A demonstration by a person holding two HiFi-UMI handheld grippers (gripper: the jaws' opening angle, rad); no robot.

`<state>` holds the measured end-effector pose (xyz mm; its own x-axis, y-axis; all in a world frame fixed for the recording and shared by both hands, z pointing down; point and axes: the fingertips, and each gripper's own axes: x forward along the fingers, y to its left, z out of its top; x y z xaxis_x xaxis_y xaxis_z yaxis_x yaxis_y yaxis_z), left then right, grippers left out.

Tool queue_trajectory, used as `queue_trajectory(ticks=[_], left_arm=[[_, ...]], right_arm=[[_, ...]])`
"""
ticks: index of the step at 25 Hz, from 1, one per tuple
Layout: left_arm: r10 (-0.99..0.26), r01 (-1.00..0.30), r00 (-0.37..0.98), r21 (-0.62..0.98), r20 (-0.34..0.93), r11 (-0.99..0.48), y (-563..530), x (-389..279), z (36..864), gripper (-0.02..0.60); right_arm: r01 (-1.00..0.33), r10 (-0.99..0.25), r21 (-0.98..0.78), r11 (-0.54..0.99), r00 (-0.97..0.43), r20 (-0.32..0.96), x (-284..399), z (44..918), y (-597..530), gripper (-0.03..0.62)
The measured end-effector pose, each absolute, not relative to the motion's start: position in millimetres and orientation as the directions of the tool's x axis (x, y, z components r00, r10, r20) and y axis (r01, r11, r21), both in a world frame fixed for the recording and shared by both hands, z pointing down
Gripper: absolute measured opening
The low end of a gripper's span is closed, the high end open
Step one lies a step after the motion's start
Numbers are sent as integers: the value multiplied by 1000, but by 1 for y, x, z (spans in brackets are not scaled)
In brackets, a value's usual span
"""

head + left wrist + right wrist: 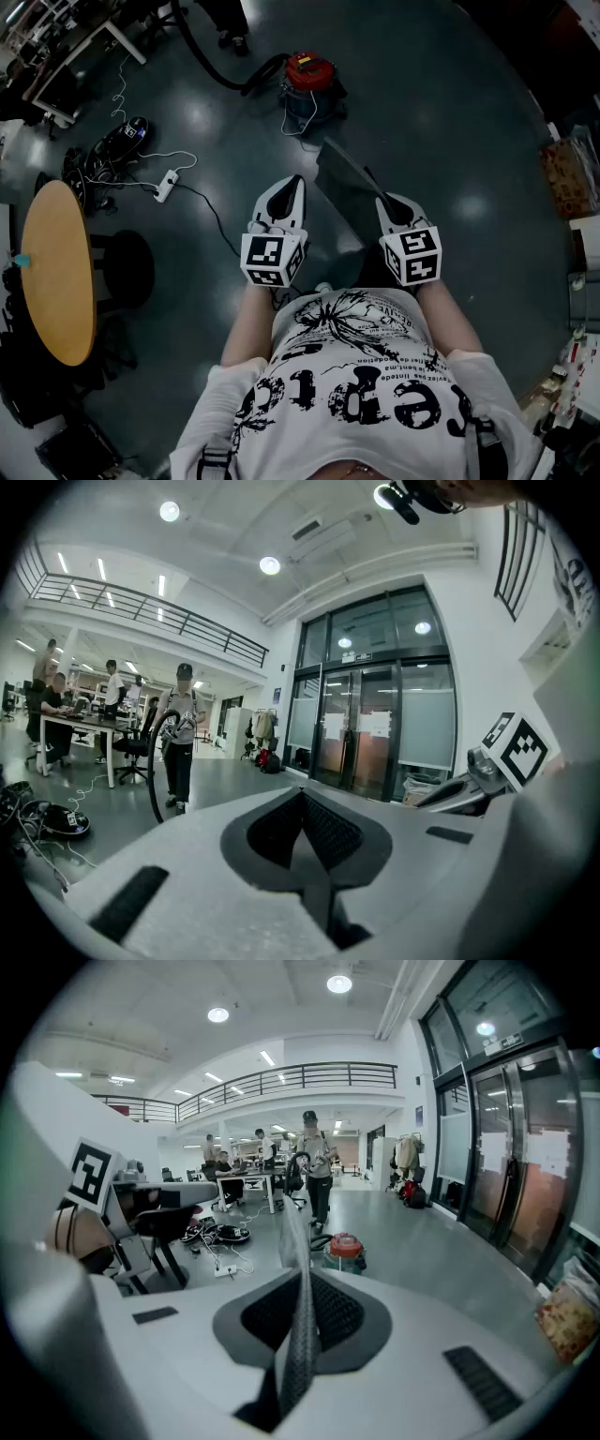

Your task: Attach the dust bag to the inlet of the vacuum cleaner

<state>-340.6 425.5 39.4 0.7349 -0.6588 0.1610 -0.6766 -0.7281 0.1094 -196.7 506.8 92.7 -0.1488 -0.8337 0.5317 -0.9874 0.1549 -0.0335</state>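
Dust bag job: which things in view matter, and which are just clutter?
For the job:
- dust bag, pinched in the shut right gripper
- red-topped vacuum cleaner, on the floor ahead
- left gripper, shut and empty

Lying about:
- power strip with its cables
- round wooden table
- black stool

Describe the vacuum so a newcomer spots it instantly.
From the round wooden table at left, look across the dark floor to top centre. The vacuum cleaner is the squat canister there, black hose curving off. Only it has a red lid.
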Motion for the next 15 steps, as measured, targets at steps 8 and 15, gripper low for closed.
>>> queue_trajectory(ticks=[8,15], left_arm=[[-734,-754,656,101,176,-649,354,-260,40,3],[-777,-794,606,69,170,-604,300,-164,25,3]], right_arm=[[-969,-820,-49,243,-232,523,-99,92,433,21],[-918,-780,-23,395,-348,520,-11,83,367,21]])
